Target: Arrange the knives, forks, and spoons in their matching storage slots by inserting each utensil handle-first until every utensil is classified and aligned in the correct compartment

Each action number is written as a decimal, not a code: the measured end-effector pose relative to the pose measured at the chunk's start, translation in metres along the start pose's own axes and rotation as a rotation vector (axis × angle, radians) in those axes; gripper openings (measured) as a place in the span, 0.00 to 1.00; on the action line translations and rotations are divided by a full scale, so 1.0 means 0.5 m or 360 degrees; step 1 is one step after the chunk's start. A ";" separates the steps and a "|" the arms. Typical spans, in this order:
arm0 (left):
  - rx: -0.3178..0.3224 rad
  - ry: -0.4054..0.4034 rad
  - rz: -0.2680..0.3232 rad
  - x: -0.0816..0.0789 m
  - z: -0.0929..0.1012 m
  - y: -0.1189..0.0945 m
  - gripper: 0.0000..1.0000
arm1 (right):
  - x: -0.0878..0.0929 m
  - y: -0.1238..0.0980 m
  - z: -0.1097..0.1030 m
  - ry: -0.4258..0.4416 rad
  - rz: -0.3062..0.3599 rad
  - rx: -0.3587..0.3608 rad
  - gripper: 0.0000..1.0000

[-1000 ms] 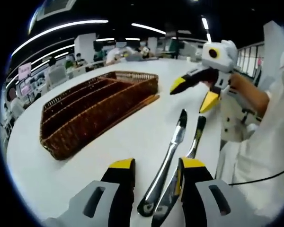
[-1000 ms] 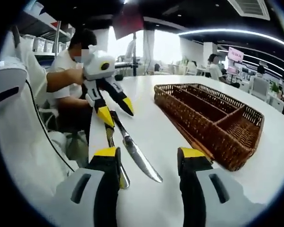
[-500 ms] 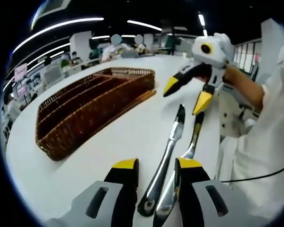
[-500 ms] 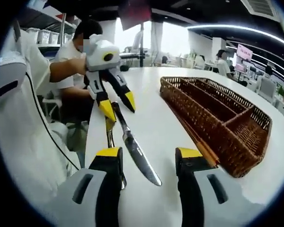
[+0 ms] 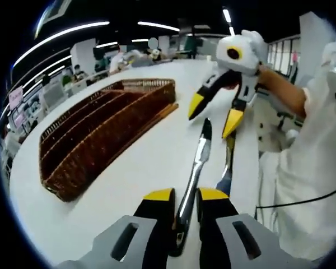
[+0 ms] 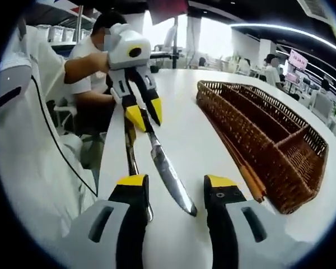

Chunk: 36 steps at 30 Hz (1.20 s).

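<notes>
A steel knife (image 5: 197,159) lies lengthwise on the white table (image 5: 129,174). My left gripper (image 5: 185,197) is shut on its handle end, and the right gripper view shows the same grip (image 6: 145,114) from the front. The knife's blade (image 6: 171,174) points between the jaws of my right gripper (image 6: 177,182), which stands open just above it; the left gripper view shows it (image 5: 214,113) open over the blade's tip. A second steel utensil (image 6: 132,159) lies beside the knife; I cannot tell its type. The brown wicker tray (image 5: 95,131) with long slots sits apart from both.
The wicker tray (image 6: 257,126) lies to the right of the knife in the right gripper view, with a thin wooden strip along its near side. The table's edge (image 6: 103,168) runs close beside the utensils. A person's sleeve and a cable (image 5: 302,196) hang past that edge.
My left gripper's jaws have closed in from open onto the knife's handle. The right gripper has come nearer over the blade end, still open.
</notes>
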<state>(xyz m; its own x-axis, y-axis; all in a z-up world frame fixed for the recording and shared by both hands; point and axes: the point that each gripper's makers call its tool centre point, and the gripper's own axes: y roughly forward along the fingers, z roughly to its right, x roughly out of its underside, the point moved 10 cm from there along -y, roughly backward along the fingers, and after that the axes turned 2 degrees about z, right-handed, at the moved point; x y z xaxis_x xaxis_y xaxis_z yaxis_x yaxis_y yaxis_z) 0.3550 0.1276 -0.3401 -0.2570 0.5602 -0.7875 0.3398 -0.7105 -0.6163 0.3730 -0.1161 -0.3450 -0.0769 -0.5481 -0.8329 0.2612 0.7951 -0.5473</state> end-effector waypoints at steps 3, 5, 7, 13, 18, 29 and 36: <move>0.0021 0.0006 -0.0012 -0.002 -0.003 0.001 0.09 | 0.000 0.003 0.000 0.0004 -0.0010 -0.0009 0.40; 0.0033 0.0025 -0.0017 -0.002 -0.003 0.002 0.09 | 0.000 0.004 0.001 -0.0002 -0.0017 -0.0010 0.40; 0.0044 0.0031 -0.0010 -0.002 -0.005 0.003 0.09 | 0.000 0.004 0.002 0.0001 -0.0020 -0.0014 0.40; 0.0068 0.0052 0.0012 0.000 -0.006 0.003 0.08 | 0.000 0.009 0.002 -0.0010 -0.0040 -0.0033 0.37; 0.0120 0.0107 0.0028 0.002 -0.010 0.004 0.08 | -0.005 0.012 0.005 -0.0015 -0.0041 -0.0050 0.37; 0.0273 0.0091 0.0014 -0.001 -0.031 0.006 0.07 | -0.006 0.016 0.002 0.0031 -0.0064 -0.0120 0.22; 0.0271 0.0104 0.0011 -0.002 -0.032 0.008 0.08 | -0.009 0.015 0.005 0.0070 -0.0076 -0.0118 0.15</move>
<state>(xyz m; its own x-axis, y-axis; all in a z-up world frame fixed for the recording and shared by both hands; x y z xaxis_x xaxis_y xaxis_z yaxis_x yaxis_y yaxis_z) 0.3711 0.1308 -0.3415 -0.1938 0.5776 -0.7930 0.1815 -0.7732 -0.6076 0.3776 -0.1082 -0.3453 -0.1300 -0.5751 -0.8077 0.1845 0.7864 -0.5896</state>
